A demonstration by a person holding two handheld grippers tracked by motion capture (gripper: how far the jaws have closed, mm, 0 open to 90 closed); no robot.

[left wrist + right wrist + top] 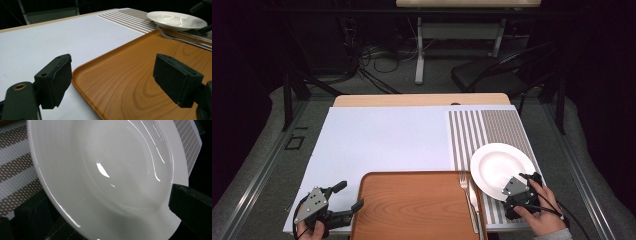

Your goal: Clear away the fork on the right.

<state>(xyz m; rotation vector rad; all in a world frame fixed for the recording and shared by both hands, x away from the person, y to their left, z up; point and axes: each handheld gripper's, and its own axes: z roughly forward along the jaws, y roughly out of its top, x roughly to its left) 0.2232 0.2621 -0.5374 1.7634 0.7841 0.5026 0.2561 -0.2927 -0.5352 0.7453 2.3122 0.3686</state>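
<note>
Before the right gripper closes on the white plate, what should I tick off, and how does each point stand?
1. Right gripper open: ok, jaws apart.
2. Jaws straddle the rim of the white plate: ok, one jaw under the rim, one over it.
3. Plate empty: ok, only glare inside.
4. Fork clear of the plate: cannot tell, it lies close beside the rim on the tray's right edge.
5. Landing room on the wooden tray: ok, bare wood left of the fork.
6. Left gripper out of the way: ok, open at the tray's left corner.
</note>
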